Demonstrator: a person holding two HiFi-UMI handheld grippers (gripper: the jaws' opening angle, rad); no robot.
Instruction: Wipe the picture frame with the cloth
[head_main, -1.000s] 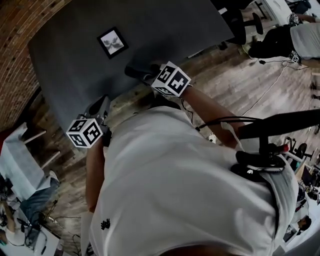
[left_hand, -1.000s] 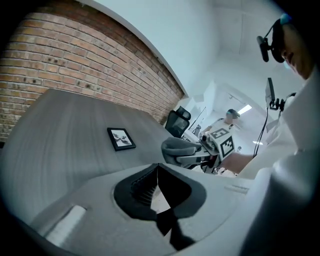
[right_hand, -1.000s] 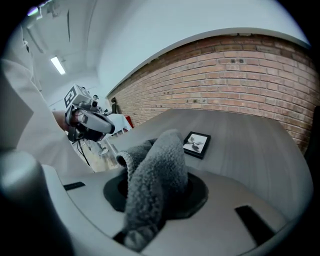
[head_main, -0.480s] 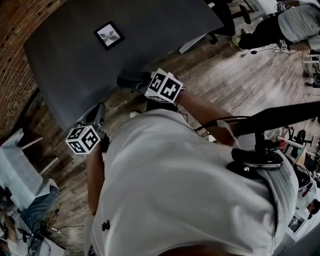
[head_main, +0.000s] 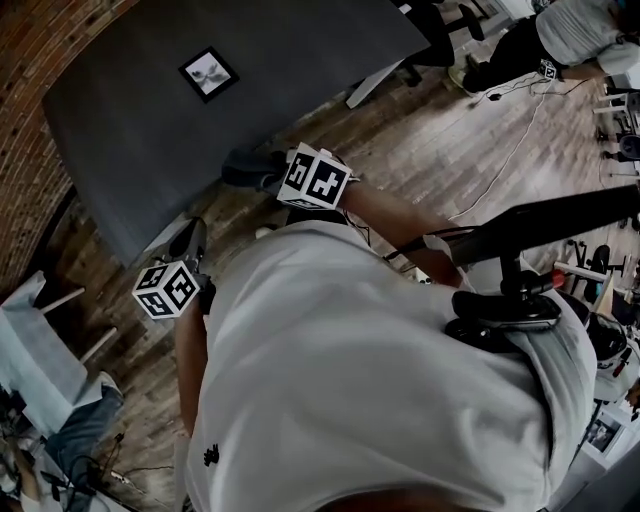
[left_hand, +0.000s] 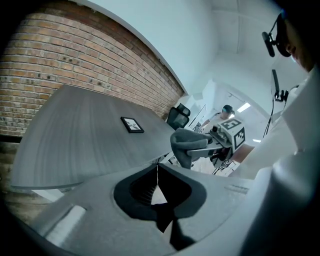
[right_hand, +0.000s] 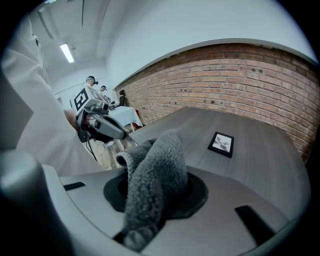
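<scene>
The small black picture frame (head_main: 208, 73) lies flat on the dark grey table (head_main: 120, 150), well in from the near edge. It also shows as the picture frame (left_hand: 132, 124) and the picture frame (right_hand: 221, 144) in the gripper views. My right gripper (head_main: 265, 170) is shut on a bunched grey fleece cloth (right_hand: 152, 180), which hangs at about the table's near edge as the cloth (head_main: 245, 165). My left gripper (head_main: 190, 238) is lower left, off the table over the wooden floor. Its jaws meet with nothing between them in the left gripper view (left_hand: 158, 170).
A brick wall (head_main: 30, 150) runs along the table's far left side. Office chairs (head_main: 440, 40) and a seated person (head_main: 570, 30) are beyond the table's right end. A cable (head_main: 500, 150) trails over the wood floor. A white table (head_main: 40, 350) stands at lower left.
Both grippers have drawn back from the table toward my body. The frame now sits farther up and left in the head view. The cloth stays gripped.
</scene>
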